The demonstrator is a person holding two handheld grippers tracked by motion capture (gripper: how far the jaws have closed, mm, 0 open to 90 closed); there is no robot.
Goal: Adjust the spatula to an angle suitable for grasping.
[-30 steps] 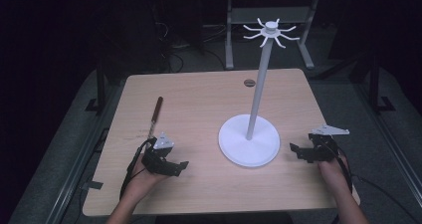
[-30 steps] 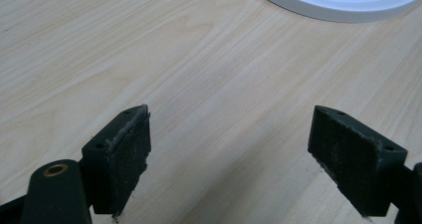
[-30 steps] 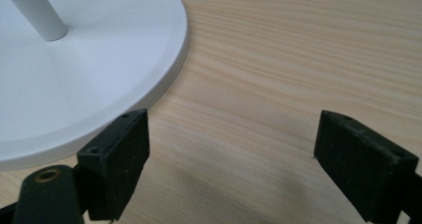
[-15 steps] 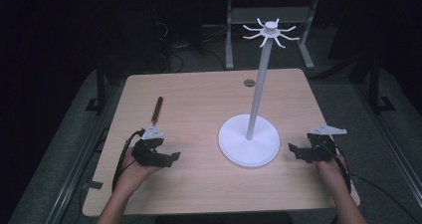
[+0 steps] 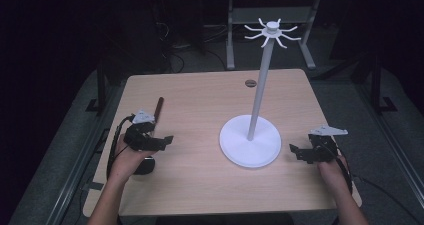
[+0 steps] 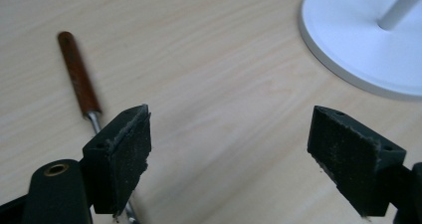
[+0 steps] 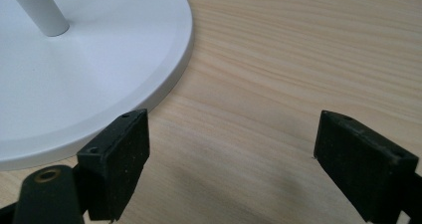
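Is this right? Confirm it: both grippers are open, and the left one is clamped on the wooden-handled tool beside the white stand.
Not quite. The left gripper is open but holds nothing: in the left gripper view the tool lies on the table beside its jaw. The right gripper is open too, near the stand.

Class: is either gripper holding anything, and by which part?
Nothing is held. The left gripper and right gripper are open over the wooden table.

Left black two-jaw hand-held gripper (image 5: 167,139) held low, jaws spread wide with nothing between, grey three-cornered plate on top, forearm directly behind. Right black two-jaw hand-held gripper (image 5: 293,151) likewise low, jaws wide apart, turned toward the left one, well apart from it.
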